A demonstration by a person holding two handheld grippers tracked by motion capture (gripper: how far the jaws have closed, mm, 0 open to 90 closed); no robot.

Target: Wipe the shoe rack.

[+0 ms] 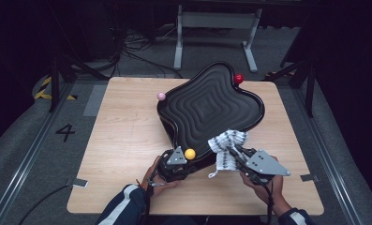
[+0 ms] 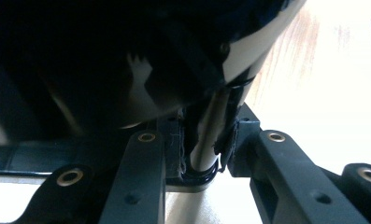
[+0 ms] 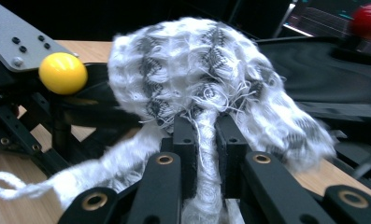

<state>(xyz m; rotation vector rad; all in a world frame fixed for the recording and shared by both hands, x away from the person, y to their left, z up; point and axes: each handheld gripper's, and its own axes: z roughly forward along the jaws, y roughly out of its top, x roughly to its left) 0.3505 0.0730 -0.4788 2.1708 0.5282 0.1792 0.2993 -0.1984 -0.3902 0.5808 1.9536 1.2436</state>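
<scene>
A black, wavy-edged tray (image 1: 207, 105) with ridged rings lies across the middle and right of the wooden table. Ball knobs sit at its rim: pink (image 1: 161, 96), red (image 1: 238, 78) and yellow (image 1: 189, 153). My left gripper (image 1: 182, 163) is at the tray's near edge, just beside the yellow ball, and in the left gripper view its jaws (image 2: 202, 144) are shut on that edge. My right gripper (image 1: 233, 152) holds a white and grey knitted cloth (image 1: 226, 143) bunched over the tray's near right rim. The cloth (image 3: 192, 65) is pinched between the pads (image 3: 185, 135), and a strand trails to the left.
The table (image 1: 127, 140) has bare wood to the left of the tray and along the front edge. Behind it on the floor stand a grey metal frame (image 1: 216, 28) and loose cables (image 1: 137, 51). A person's forearms come in from the bottom.
</scene>
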